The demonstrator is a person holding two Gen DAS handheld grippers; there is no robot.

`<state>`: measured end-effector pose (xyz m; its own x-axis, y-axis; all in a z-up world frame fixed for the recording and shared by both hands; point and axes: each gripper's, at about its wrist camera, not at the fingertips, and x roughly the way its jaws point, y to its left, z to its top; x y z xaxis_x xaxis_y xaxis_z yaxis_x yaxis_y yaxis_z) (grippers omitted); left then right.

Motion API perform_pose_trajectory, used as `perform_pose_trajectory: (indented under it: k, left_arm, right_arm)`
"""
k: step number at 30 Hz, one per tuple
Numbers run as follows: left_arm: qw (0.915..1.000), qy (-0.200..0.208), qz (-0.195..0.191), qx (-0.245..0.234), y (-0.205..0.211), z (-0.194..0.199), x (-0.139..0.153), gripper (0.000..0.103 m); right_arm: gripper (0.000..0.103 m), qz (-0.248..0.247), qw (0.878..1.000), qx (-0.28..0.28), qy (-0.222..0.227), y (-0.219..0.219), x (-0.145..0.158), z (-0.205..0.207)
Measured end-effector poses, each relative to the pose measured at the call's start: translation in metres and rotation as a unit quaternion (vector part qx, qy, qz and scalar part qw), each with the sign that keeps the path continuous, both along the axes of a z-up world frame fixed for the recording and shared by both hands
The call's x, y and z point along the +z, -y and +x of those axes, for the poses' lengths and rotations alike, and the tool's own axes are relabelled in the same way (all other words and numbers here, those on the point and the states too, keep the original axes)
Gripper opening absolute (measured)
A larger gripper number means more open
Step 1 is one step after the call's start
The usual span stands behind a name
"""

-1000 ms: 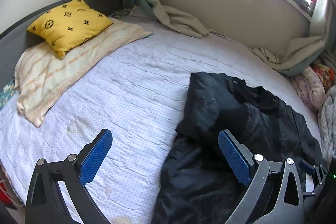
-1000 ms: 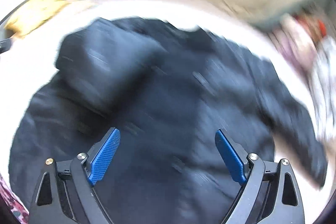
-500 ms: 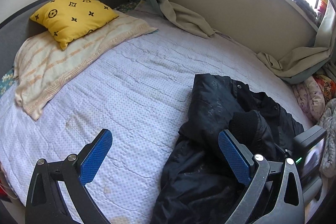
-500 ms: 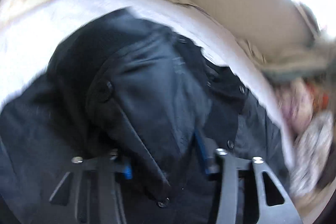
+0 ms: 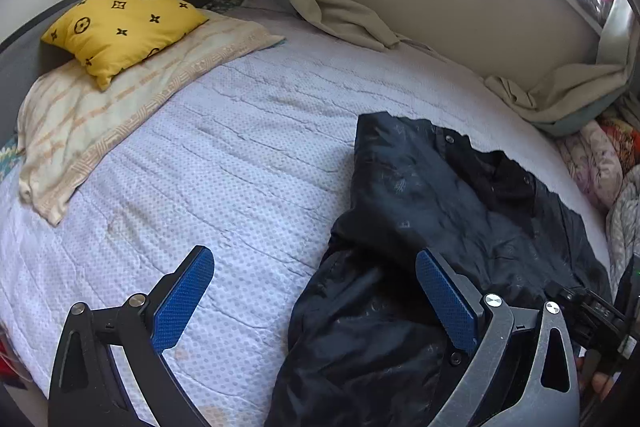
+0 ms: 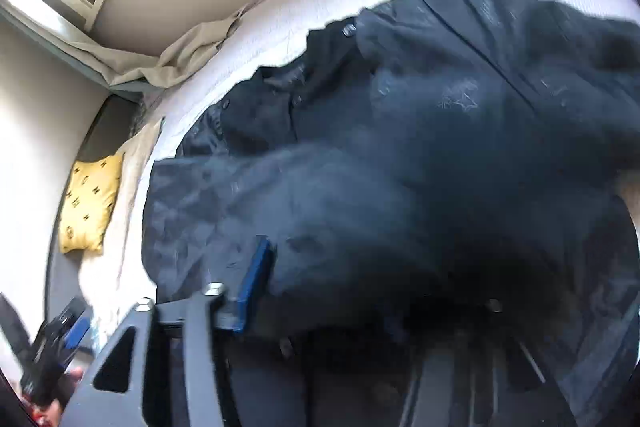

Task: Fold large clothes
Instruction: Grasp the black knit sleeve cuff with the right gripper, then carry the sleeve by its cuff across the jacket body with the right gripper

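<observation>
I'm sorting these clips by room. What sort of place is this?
Most likely a bedroom at home: a bed with a yellow pillow, curtains under a window, and a black jacket spread out for folding.

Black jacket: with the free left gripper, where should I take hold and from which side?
Probably the black jacket at its near left hem edge, low in the left wrist view. The left gripper hangs open above it, so drop straight down and pinch that free edge lying flat on the bedspread. The right gripper's view is buried in fabric.
</observation>
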<state>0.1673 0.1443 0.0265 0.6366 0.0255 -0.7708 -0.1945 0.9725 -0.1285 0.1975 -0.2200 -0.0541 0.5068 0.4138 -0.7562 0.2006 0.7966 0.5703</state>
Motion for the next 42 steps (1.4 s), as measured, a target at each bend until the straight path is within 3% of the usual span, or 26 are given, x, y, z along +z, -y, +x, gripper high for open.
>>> perform_pose_trajectory:
  k: [5, 11, 16, 21, 23, 25, 27, 28, 30, 31, 32, 39, 42]
  left_arm:
    - [0.9997, -0.012, 0.012, -0.017, 0.014, 0.004, -0.008, 0.103]
    - [0.9986, -0.023, 0.039, -0.030, 0.029, 0.011, -0.018, 0.103]
    - [0.9967, -0.032, 0.064, -0.037, 0.037, 0.014, -0.025, 0.103]
    - [0.9957, -0.033, 0.077, -0.039, 0.038, 0.015, -0.028, 0.103]
    - [0.9952, -0.035, 0.082, -0.040, 0.038, 0.018, -0.029, 0.103]
    - [0.9944, -0.041, 0.086, -0.046, 0.039, 0.025, -0.028, 0.103]
    - [0.9929, -0.038, 0.101, -0.049, 0.041, 0.032, -0.027, 0.103]
    - [0.9911, -0.032, 0.118, -0.052, 0.044, 0.037, -0.026, 0.103]
    - [0.9886, -0.030, 0.137, -0.055, 0.046, 0.044, -0.027, 0.103]
    - [0.9884, -0.032, 0.138, -0.054, 0.046, 0.048, -0.030, 0.103]
    - [0.9890, -0.032, 0.134, -0.052, 0.045, 0.049, -0.033, 0.103]
    - [0.9882, -0.051, 0.135, -0.050, 0.043, 0.062, -0.054, 0.103]
    - [0.9897, -0.056, 0.124, -0.043, 0.040, 0.064, -0.057, 0.103]
  right_arm:
    - [0.056, 0.005, 0.999, 0.027, -0.019, 0.020, -0.009, -0.025]
    - [0.057, 0.095, 0.995, -0.013, -0.022, 0.065, -0.019, -0.022]
    - [0.058, 0.155, 0.987, -0.024, -0.023, 0.077, -0.024, -0.012]
    - [0.070, 0.211, 0.976, -0.057, -0.005, 0.098, -0.019, -0.012]
    - [0.071, 0.232, 0.970, -0.071, -0.005, 0.105, -0.022, -0.011]
    - [0.069, 0.220, 0.973, -0.075, -0.008, 0.107, -0.023, -0.008]
    - [0.054, 0.192, 0.978, -0.077, -0.002, 0.107, -0.020, -0.005]
    - [0.042, 0.175, 0.982, -0.070, 0.002, 0.105, -0.018, -0.002]
    - [0.032, 0.142, 0.988, -0.054, 0.012, 0.102, -0.011, 0.001]
    - [0.017, 0.123, 0.991, -0.049, 0.017, 0.100, -0.008, 0.002]
    - [0.012, 0.096, 0.994, -0.041, 0.026, 0.096, -0.004, 0.006]
    - [0.012, -0.018, 0.995, -0.004, 0.094, 0.081, 0.030, 0.009]
    - [0.012, -0.066, 0.995, -0.003, 0.075, 0.076, 0.024, 0.011]
